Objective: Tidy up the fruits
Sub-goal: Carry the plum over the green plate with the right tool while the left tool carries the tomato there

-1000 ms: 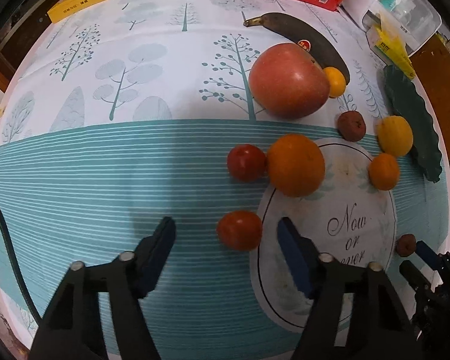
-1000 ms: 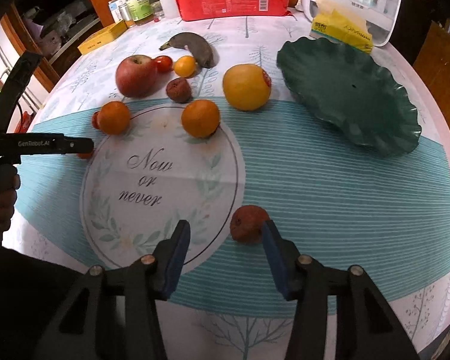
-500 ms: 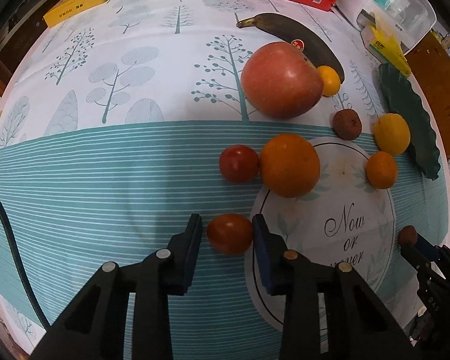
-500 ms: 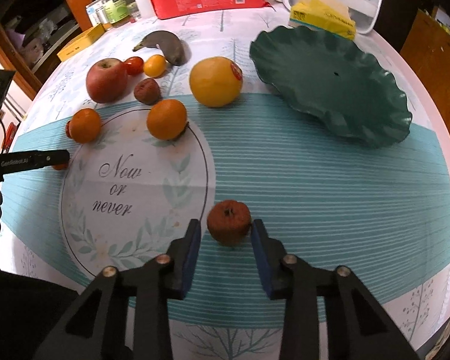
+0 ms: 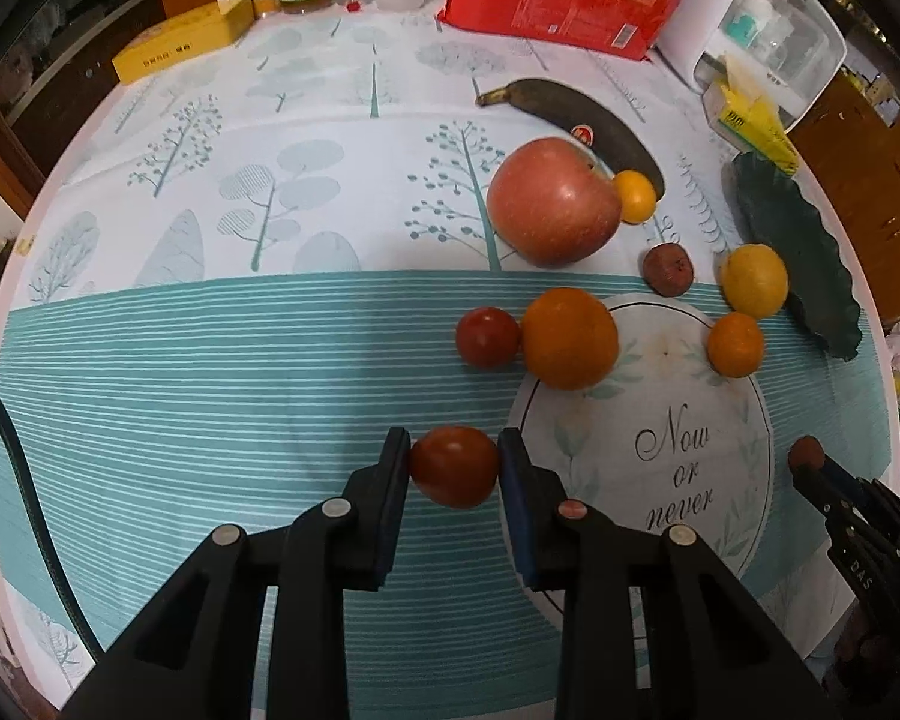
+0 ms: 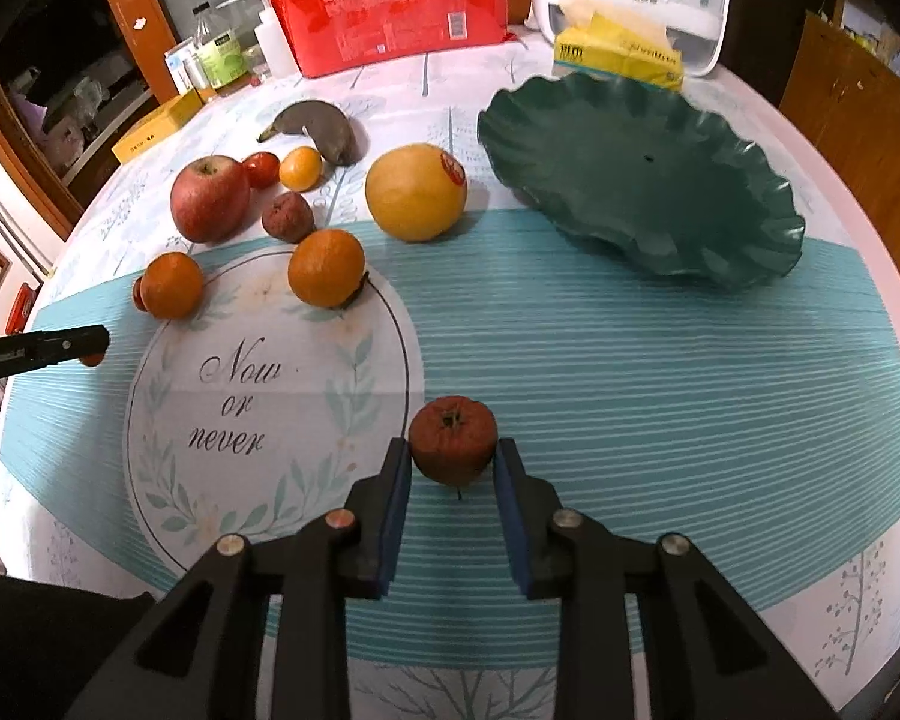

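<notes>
The left gripper (image 5: 455, 468) is now pinching the round red tomato (image 5: 453, 465) w/ both pads touching, jaws narrower than 0.5 s ago. The right gripper (image 6: 453, 461) is likewise clamping the wrinkled dark-red fruit (image 6: 453, 447), closer in than before. Both are sitting near the teal striped tablecloth (image 6: 660, 372); the wavy green plate (image 6: 642, 180) is waiting well apart.

Table (image 6: 780, 372) with tree-print cloth carries scattered fruit and green plate (image 6: 642, 180).

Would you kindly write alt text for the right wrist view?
The right gripper is shut on a wrinkled red fruit above a teal striped tablecloth. Beyond lie an empty green dish, oranges, an apple and a blackened banana.
</notes>
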The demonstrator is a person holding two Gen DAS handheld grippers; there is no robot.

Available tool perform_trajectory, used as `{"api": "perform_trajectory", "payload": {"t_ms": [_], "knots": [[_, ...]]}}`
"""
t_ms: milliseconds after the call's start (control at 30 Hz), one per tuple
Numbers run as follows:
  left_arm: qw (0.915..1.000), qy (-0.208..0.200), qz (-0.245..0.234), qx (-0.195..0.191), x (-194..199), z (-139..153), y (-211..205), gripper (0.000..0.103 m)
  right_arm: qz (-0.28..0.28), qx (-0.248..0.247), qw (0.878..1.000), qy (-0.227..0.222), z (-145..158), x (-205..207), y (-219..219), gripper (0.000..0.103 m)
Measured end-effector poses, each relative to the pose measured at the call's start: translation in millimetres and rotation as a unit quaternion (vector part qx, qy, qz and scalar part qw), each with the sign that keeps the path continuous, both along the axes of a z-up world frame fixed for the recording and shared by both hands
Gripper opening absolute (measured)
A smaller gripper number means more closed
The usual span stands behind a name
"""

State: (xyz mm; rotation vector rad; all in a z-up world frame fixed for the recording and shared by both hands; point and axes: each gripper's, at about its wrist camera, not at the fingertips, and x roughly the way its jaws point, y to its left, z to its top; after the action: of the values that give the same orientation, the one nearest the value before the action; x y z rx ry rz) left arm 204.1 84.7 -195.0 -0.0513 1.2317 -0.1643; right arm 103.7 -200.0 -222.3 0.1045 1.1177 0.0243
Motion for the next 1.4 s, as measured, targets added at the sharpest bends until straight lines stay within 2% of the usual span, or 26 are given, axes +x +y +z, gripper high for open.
{"api": "perform_trajectory", "payload": {"t_ms": [233, 633, 933, 1100, 1400], "knots": [[0.9993, -0.033, -0.013, -0.007, -20, 24, -1, 0.028, -0.006, -0.003, 0.999, -0.037, 15, -12, 1, 0.027], [0.9947, -0.087, -0.049, -0.028, -38, 70, -28, 0.028, -0.023, -0.01, 0.994, -0.105, 65, -29, -8, 0.027], [0.991, -0.116, -0.049, -0.045, -34, 106, -69, 0.028, -0.024, -0.006, 0.99, -0.139, 90, -22, -40, 0.027], [0.9891, -0.133, -0.039, -0.049, -30, 121, -101, 0.028, 0.0, -0.01, 0.99, -0.141, 97, -10, -66, 0.027], [0.9865, -0.152, -0.014, -0.06, -22, 128, -164, 0.028, 0.052, -0.015, 0.988, -0.145, 105, 15, -118, 0.027]]}}
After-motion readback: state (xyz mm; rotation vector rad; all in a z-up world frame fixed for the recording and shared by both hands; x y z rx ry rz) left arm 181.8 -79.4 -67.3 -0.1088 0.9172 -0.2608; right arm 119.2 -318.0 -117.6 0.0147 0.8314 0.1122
